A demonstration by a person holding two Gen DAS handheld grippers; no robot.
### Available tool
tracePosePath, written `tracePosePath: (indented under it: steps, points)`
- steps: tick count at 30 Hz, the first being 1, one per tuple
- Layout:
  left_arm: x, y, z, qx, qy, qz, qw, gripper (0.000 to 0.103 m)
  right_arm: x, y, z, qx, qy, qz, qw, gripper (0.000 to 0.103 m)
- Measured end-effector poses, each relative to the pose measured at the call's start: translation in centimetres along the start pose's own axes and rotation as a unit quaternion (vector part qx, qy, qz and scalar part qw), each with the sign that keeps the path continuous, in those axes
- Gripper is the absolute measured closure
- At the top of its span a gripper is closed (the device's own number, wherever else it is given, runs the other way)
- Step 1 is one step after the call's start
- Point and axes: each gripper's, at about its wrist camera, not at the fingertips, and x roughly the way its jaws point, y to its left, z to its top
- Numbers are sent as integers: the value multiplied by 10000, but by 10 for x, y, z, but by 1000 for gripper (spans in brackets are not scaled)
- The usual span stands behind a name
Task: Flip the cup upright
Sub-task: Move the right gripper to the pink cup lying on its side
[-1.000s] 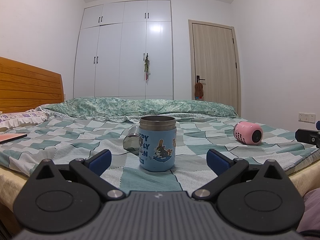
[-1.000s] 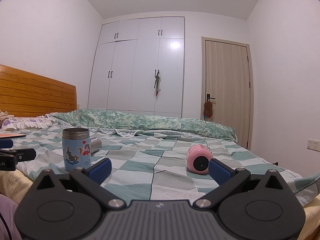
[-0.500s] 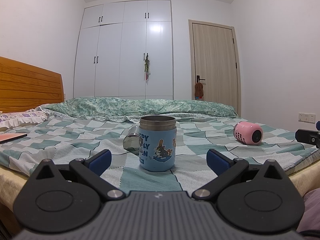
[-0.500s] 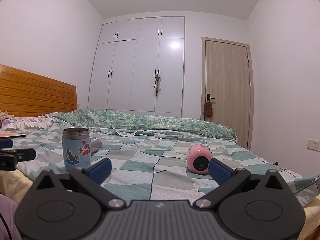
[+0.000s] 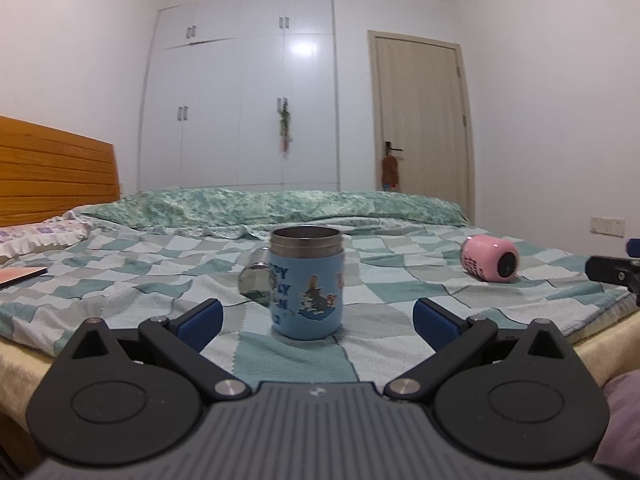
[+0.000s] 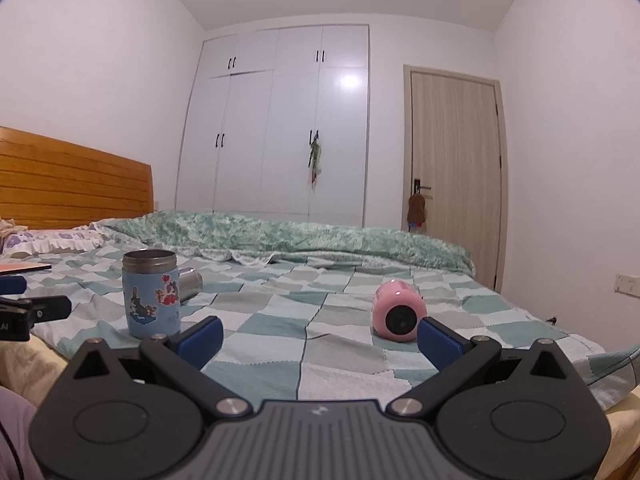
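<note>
A pink cup (image 6: 398, 312) lies on its side on the checked bedspread, its dark end facing my right gripper; it also shows in the left wrist view (image 5: 490, 259) at the right. A blue cartoon cup (image 5: 306, 282) stands upright, straight ahead of my left gripper (image 5: 316, 318), and shows at the left in the right wrist view (image 6: 151, 294). A steel cup (image 6: 189, 279) lies on its side behind it. My left gripper is open and empty. My right gripper (image 6: 320, 342) is open and empty, with the pink cup just beyond its right finger.
The bed (image 5: 400, 292) carries a folded green quilt (image 5: 280, 208) at the far side and a pillow (image 5: 36, 236) by the wooden headboard (image 5: 56, 172). A flat orange item (image 5: 20, 274) lies at the left. Wardrobe and door stand behind.
Both views have shifted slightly. The cups lie where they were and both grippers stay open.
</note>
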Motion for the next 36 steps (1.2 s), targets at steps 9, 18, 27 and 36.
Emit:
tracePosePath:
  steps: [9, 18, 27, 36]
  points:
    - [29, -13, 37, -29, 125, -768, 9970, 0, 25, -21, 27, 154, 222, 149, 9995, 0]
    - [84, -55, 63, 370, 129, -1299, 9908, 0, 66, -42, 50, 40, 400, 61, 9992, 0]
    - [151, -81, 75, 492, 426, -1662, 9839, 0, 123, -70, 67, -29, 816, -121, 9966, 0]
    - [224, -96, 73, 531, 809, -1939, 9762, 0, 185, -84, 77, -205, 1352, -233, 9903, 0]
